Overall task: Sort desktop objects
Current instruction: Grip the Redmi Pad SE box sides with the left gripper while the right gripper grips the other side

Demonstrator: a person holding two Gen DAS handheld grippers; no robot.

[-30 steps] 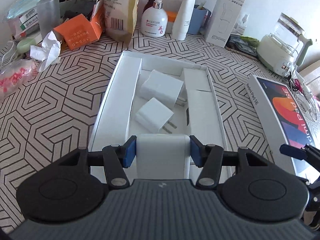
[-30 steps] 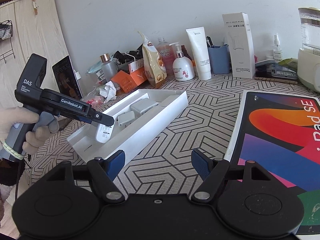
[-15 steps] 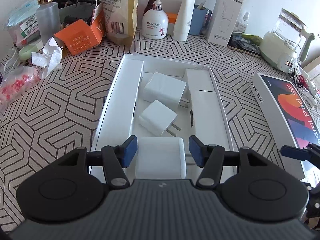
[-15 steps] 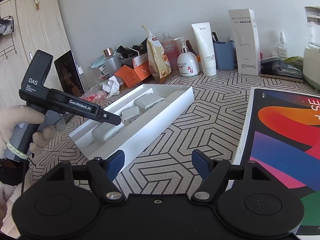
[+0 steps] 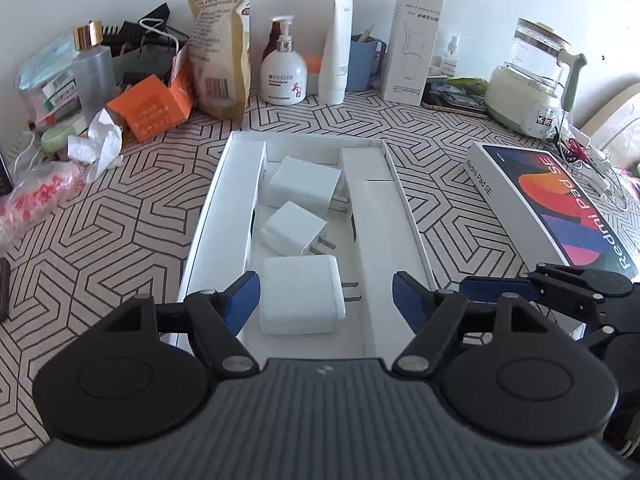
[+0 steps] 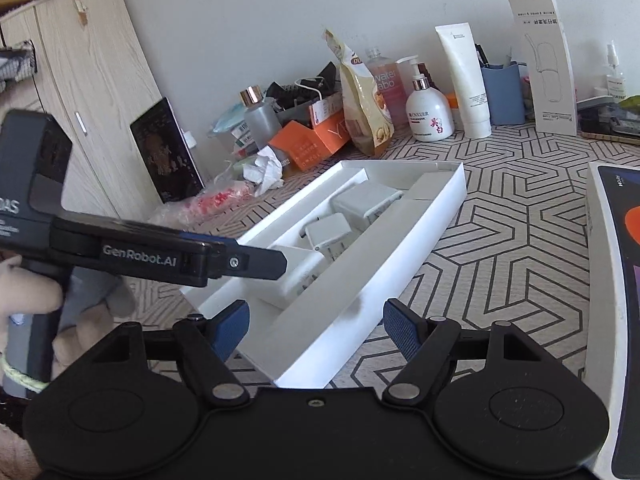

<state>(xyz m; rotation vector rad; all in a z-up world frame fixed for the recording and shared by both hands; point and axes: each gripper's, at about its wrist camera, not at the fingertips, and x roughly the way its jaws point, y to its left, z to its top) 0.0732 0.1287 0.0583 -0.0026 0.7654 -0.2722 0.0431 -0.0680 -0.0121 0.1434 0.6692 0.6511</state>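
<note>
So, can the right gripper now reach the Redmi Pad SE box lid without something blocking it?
Probably yes. The right gripper is open and holds nothing, and the Redmi Pad SE box lid lies flat close beside it with bare tabletop between. The white tray sits on its other side.

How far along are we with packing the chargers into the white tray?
Done: three white chargers lie in the white tray, the nearest charger just set down. In hand: nothing. The left gripper has just been opening and its fingers stand clear of that charger; the right gripper is open over the tray's near corner. Left: the Redmi Pad box, likely the lid, lies beside the tray.
</note>
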